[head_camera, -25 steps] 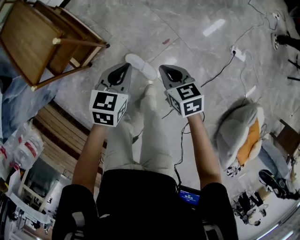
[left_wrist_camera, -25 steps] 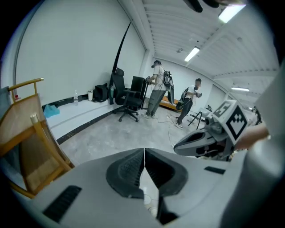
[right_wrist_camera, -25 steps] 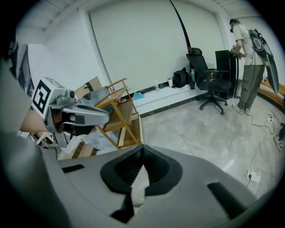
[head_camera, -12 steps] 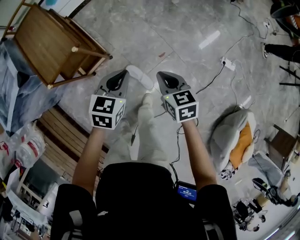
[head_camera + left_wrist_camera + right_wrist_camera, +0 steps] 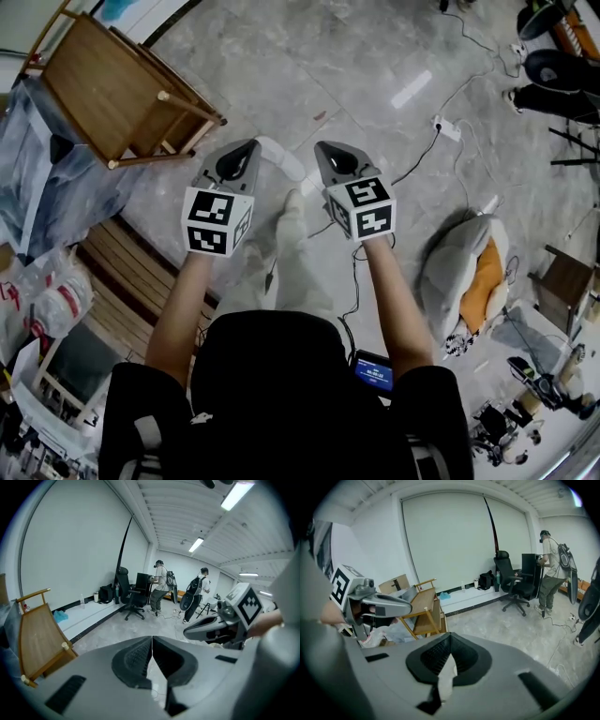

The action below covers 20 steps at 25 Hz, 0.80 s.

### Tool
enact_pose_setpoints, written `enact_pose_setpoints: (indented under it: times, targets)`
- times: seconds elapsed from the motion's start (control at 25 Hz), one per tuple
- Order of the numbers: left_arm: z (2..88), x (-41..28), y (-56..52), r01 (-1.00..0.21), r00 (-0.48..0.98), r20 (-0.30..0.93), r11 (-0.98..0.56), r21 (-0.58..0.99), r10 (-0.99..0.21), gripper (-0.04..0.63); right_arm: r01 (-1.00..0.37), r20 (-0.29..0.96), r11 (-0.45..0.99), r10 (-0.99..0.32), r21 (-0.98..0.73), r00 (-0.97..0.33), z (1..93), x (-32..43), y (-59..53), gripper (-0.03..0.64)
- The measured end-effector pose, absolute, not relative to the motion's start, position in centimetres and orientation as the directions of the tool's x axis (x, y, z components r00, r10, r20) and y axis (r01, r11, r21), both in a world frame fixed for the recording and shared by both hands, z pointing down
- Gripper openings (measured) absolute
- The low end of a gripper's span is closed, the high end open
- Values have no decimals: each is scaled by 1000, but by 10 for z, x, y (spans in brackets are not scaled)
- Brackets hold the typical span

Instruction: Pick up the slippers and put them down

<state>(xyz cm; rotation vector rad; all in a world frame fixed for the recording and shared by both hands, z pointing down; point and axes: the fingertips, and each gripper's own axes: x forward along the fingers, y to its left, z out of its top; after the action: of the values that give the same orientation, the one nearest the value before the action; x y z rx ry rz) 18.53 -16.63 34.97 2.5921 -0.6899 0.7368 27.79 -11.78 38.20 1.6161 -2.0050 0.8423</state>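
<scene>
In the head view both grippers are held side by side at chest height above the grey stone floor. The left gripper (image 5: 246,146) and the right gripper (image 5: 324,146) both point forward and down. Neither holds anything. In the left gripper view the left gripper (image 5: 152,639) has its jaws meeting at the tips. The right gripper (image 5: 450,637) is also shut, with only pale floor showing behind the slit. Between them, far below, a white slipper-like shoe (image 5: 284,157) sits on the person's foot. No loose slipper is in view.
A wooden chair (image 5: 122,89) lies tipped at the upper left, with wooden slats (image 5: 122,272) and plastic bags (image 5: 52,300) below it. A power strip (image 5: 448,128) and cables cross the floor on the right, near a grey and orange cushion (image 5: 473,267). Office chairs (image 5: 131,595) and people stand at the far wall.
Both grippers have risen together and stayed shut. The floor, the chair and the cushion now look smaller and farther below.
</scene>
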Motion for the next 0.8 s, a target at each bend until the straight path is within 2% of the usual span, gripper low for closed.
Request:
enact_pose_setpoints:
  times: [0.28, 0.8]
  targets:
    - [315, 148, -140, -540, 752, 545, -821, 184, -372, 6, -979, 634, 135, -746, -153, -202, 338, 248, -90, -2]
    - [235, 77, -88, -534, 793, 434, -831, 154, -428, 6, -986, 542, 149, -824, -73, -164, 251, 174, -47, -2]
